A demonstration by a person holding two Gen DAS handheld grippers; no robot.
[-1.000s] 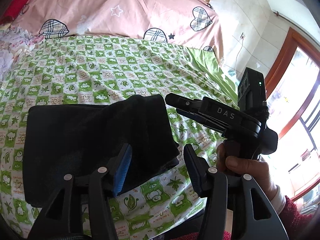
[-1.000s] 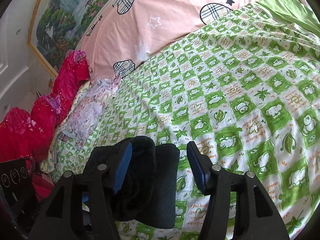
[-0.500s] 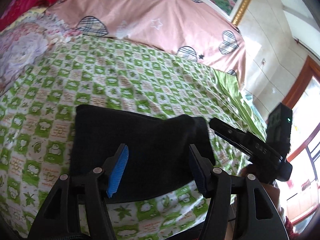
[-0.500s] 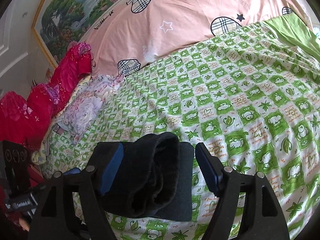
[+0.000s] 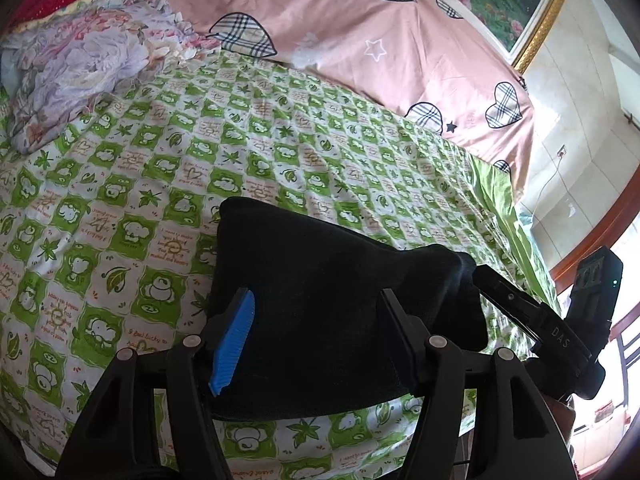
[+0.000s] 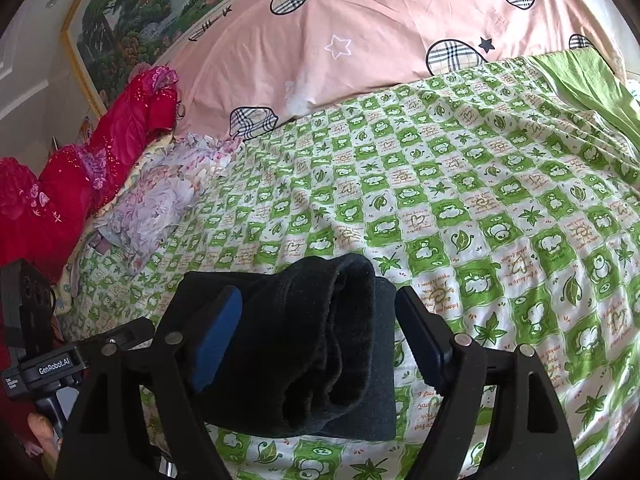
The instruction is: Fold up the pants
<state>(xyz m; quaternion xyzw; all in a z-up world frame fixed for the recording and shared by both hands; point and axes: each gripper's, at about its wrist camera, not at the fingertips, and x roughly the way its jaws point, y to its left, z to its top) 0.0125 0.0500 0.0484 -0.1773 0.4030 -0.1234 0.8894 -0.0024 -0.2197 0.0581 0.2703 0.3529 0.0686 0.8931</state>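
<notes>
The black pants [image 5: 320, 280] lie folded into a thick bundle on the green checked bedsheet [image 5: 160, 184], near the bed's front edge. My left gripper [image 5: 316, 332] is open, its fingers astride the bundle's near side without pinching it. My right gripper [image 6: 320, 328] is open too, with the bundle's raised fleecy end [image 6: 328, 344] between its fingers. The right gripper also shows in the left wrist view [image 5: 520, 308], at the bundle's right end. The left gripper's body shows in the right wrist view [image 6: 52, 364], at the lower left.
A pink quilt with plaid hearts [image 6: 380, 32] lies across the back of the bed. A floral pillow [image 6: 152, 208] and red bedding [image 6: 80, 176] lie at the left. A framed painting [image 6: 140, 8] hangs behind. A window [image 5: 624, 320] is at the right.
Both grippers have pulled back and up from the bundle, so more of the bed shows. The folded pants stay flat on the sheet. Both grippers stayed open.
</notes>
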